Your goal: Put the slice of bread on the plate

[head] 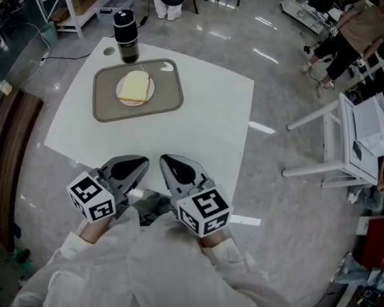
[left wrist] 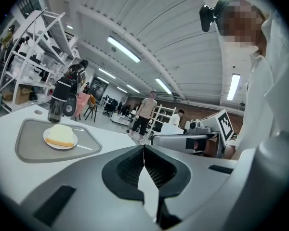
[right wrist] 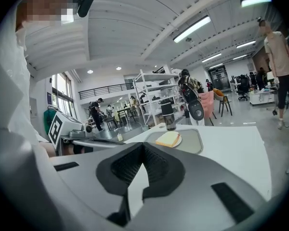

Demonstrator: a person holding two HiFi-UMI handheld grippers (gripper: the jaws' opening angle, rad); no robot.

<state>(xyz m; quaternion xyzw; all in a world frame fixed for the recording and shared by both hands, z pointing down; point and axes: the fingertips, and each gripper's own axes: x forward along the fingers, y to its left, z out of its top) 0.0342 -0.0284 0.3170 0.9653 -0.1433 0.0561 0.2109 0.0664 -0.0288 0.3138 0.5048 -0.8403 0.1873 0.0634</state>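
- The slice of bread (head: 135,86) lies on the small white plate (head: 151,93), in the upper left of the head view; the plate sits inside a grey tray (head: 168,101) on the white table (head: 198,130); judged from this, the task looks done
- The left gripper (head: 139,164) and right gripper (head: 168,164) hang side by side at the bottom of the head view, close to the person's body and well apart from the tray; each gripper view shows its jaws pressed together with nothing between them
- The main risk, as I judge it, is a needless further reach; jaws brought in closed would shove the bread rather than take it, and could slide it off the plate onto the tray
- A dark bottle (head: 125,36) stands at the tray's upper edge, just beyond the plate; a gripper passing over the bread could tip it
- The plate looks light and loose on the tray; a nudge at its rim might skate it sideways, bread and all
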